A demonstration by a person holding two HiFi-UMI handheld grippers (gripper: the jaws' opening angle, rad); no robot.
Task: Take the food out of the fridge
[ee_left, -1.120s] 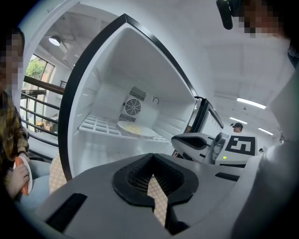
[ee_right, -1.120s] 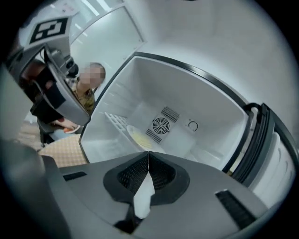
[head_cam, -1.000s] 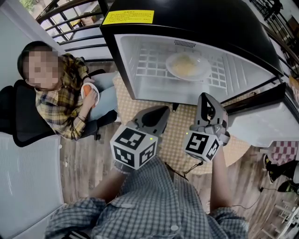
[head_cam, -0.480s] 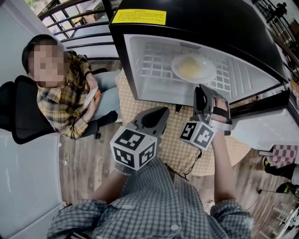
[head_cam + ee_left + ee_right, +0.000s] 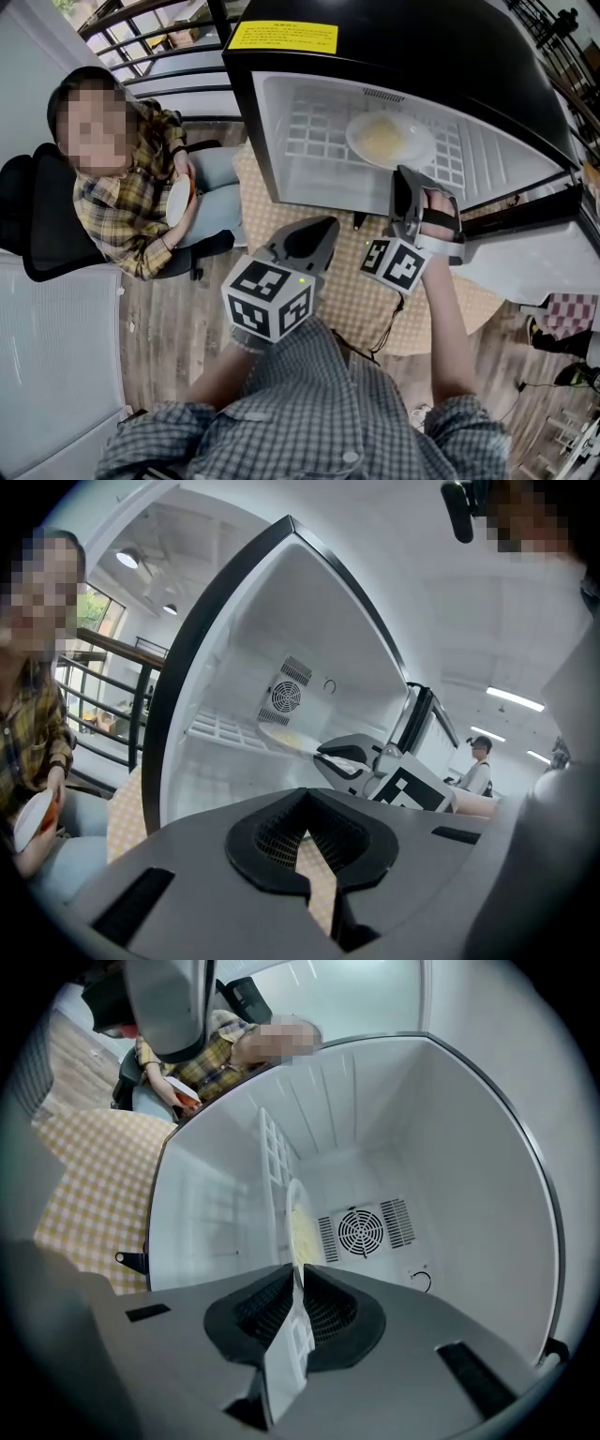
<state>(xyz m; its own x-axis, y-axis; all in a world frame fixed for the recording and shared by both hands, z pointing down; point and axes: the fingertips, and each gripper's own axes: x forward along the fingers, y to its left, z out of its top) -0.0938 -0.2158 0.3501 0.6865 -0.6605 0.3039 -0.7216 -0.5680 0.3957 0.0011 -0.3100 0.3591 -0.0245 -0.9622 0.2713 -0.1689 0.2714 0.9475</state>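
Looking down from the head view, a small black fridge (image 5: 422,47) is seen standing open on a yellow checked mat (image 5: 361,272), with its door (image 5: 525,248) swung out to the right. A plate of pale food (image 5: 389,139) is set on the white wire shelf (image 5: 314,127) inside, towards the back. The right claw (image 5: 405,180) is held at the fridge's mouth, just short of the plate's near rim. The left claw (image 5: 314,234) is kept lower, over the mat and outside the fridge. To the left a seated person (image 5: 131,202) in a plaid shirt is seen with a small bowl (image 5: 176,202) in hand, well apart from both claws.

In the left gripper view, the left claw (image 5: 302,810) is shown closed at its tips, with nothing gripped. Beyond it the right claw (image 5: 330,757) is seen close beside the plate (image 5: 281,736), below a round fan grille (image 5: 286,697). A second person (image 5: 478,766) is seen far off on the right.

In the right gripper view, the right claw (image 5: 298,1274) is shown parted only by a thin slit and gripping nothing. The plate (image 5: 296,1222) is seen edge-on, in line with that slit, beside the shelf (image 5: 272,1162) and in front of the fan grille (image 5: 361,1232).
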